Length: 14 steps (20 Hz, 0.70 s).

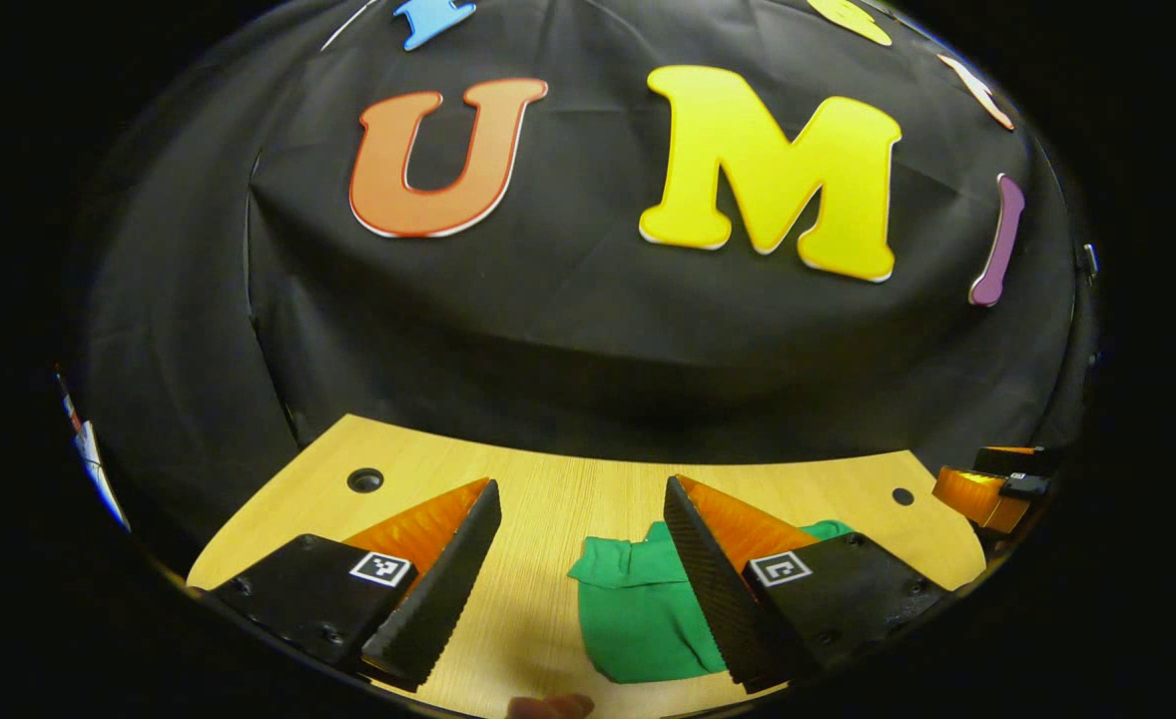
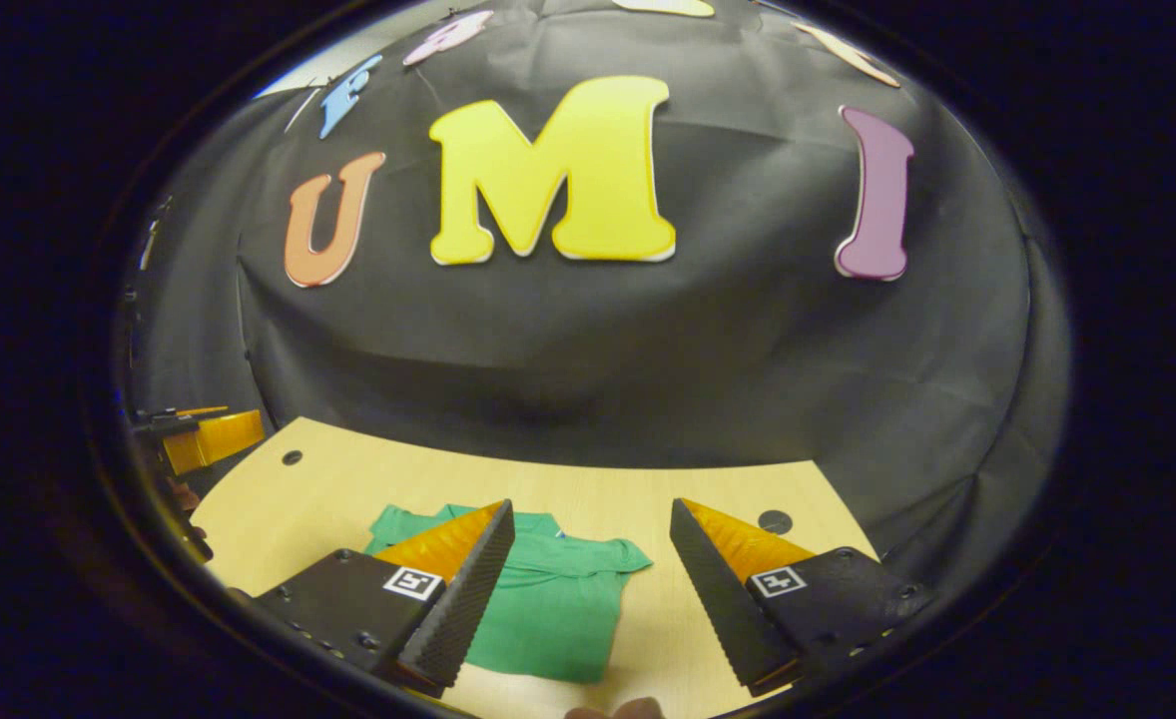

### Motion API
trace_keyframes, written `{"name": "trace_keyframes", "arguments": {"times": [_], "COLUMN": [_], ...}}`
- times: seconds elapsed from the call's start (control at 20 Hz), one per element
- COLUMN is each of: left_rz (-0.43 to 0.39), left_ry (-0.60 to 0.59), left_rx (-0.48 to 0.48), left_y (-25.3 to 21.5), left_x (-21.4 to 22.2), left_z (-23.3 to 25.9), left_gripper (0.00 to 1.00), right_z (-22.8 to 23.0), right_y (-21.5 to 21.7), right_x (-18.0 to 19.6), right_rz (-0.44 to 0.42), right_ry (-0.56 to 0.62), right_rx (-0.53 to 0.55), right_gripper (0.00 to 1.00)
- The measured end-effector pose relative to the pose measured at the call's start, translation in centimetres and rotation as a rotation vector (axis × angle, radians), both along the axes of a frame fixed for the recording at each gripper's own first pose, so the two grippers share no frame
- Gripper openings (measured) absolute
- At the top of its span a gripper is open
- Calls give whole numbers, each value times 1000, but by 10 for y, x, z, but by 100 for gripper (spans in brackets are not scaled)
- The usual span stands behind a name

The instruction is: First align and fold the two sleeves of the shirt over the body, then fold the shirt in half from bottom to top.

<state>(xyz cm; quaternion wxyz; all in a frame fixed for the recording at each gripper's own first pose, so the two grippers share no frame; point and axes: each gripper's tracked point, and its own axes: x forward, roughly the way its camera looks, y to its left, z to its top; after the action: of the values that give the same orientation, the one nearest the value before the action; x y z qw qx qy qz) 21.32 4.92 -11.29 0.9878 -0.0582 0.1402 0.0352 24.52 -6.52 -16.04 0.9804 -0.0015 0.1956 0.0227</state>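
1. The left claw (image 1: 580,519) hangs released above the table (image 1: 568,489), nothing between its fingers.
2. The green shirt (image 2: 548,609) lies folded on the table between the claws, collar toward the booth wall (long axis unclear).
3. The right claw (image 2: 593,544) hangs released, the shirt below its left finger.

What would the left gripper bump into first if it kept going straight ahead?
Probably the wooden table, since the left gripper tilts down a little. The green shirt sits slightly off to one side. Depth is hard to judge.
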Motion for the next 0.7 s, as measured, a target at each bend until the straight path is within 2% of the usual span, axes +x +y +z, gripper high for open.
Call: {"name": "trace_keyframes", "arguments": {"times": [0.35,0.5,0.7], "left_rz": [-36,-52,-42], "left_ry": [-153,-203,-215], "left_rx": [56,78,43], "left_y": [-21,-31,-37], "left_x": [-105,-152,-205], "left_z": [98,117,123], "left_gripper": [100,100,100], "right_z": [96,122,140], "right_y": [22,29,38], "right_x": [-115,-163,-213], "right_rz": [-15,-30,-50], "right_ry": [-171,-231,-270], "right_rx": [-45,-47,-36], "right_gripper": [96,95,94]}}
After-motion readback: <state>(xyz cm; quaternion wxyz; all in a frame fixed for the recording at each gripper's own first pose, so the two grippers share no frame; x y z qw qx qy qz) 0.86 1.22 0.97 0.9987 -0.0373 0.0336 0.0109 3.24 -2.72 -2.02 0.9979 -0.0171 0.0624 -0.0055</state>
